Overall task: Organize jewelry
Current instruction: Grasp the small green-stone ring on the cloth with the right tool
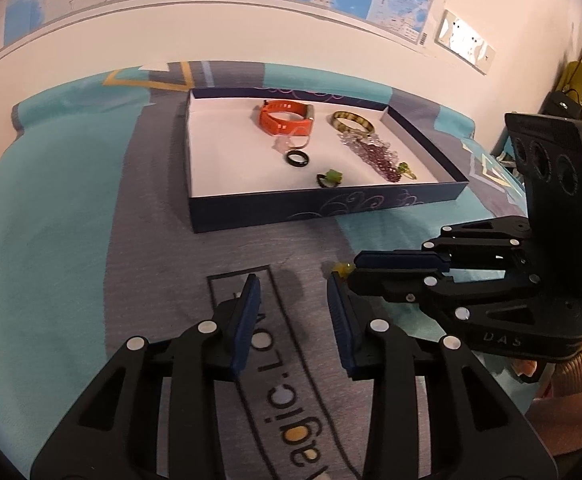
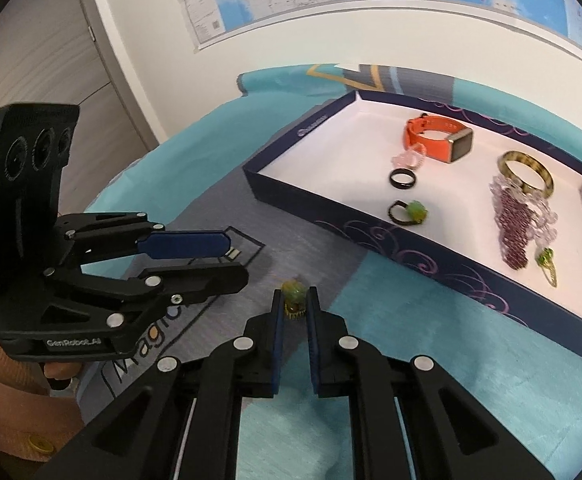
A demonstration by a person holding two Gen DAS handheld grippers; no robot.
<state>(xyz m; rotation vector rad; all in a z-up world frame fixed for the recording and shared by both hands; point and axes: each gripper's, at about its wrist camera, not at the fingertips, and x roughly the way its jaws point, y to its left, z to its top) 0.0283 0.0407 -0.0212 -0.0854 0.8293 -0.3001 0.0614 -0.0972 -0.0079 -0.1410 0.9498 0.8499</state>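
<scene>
Pinching what looks like a yellow-green ring (image 2: 294, 295), right tongs (image 2: 294, 304); left tongs (image 1: 291, 292) wide.

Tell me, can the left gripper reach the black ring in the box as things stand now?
Probably yes. The left gripper is open and empty, the box has no lid and low walls, and the black ring lies apart from the other pieces, nothing over it.
</scene>
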